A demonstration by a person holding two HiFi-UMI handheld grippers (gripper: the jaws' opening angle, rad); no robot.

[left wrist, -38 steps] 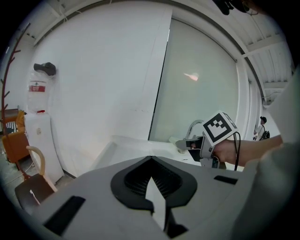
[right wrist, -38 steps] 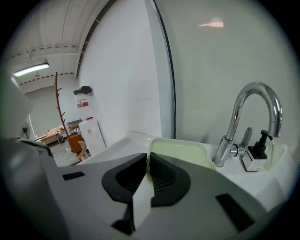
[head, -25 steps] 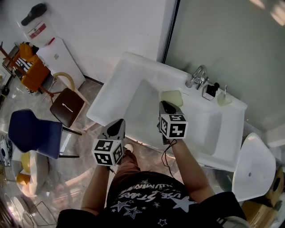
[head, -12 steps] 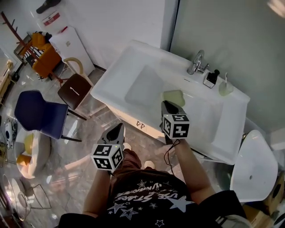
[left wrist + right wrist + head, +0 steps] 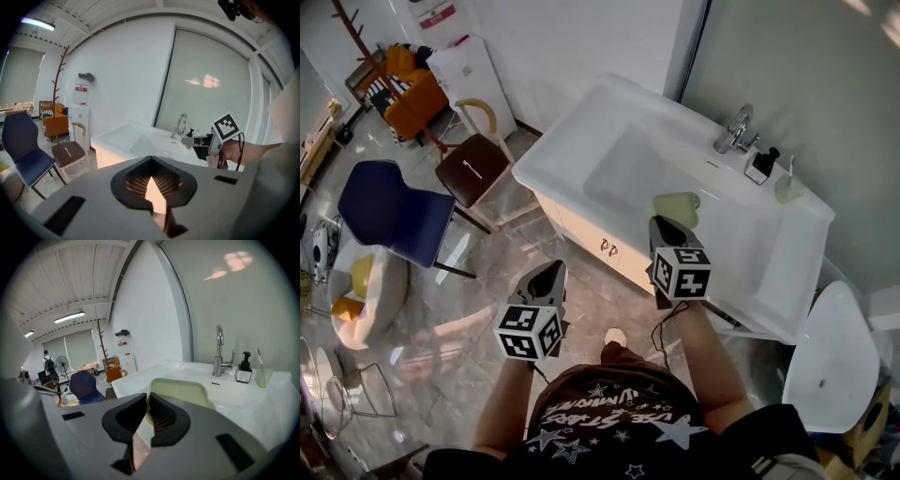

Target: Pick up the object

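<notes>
Two containers matter here. The first is the dish (image 5: 180,391), pale green, shallow and round-cornered; the right gripper (image 5: 145,412) has its jaws nearly closed on the dish's near rim, one pad inside the wall and one outside. The dish is carried over the front part of the white vanity (image 5: 551,157), near the basin (image 5: 623,178), and in the left gripper view it appears clear of the top. What shows of its inside is plain pale surface; the part at the jaws is covered by the pads. The second is a translucent cup (image 5: 263,375) at the back of the vanity, right of the tap (image 5: 219,351) and the dark-topped dispenser (image 5: 243,369). A toothbrush (image 5: 258,355) stands in the cup; whether it holds liquid cannot be told. The dispenser's label is too small to read. The basin shows only white surface in all views. The left gripper (image 5: 549,274) is held over the floor, well apart from the vanity, with its jaws together and nothing between them. In the head view the right gripper covers the dish's near edge. A white stool (image 5: 834,356) beside the vanity's right end is partly cut off by the frame. A blue chair (image 5: 389,211) and a brown chair (image 5: 469,171) stand on the floor to the left, apart from the vanity.
</notes>
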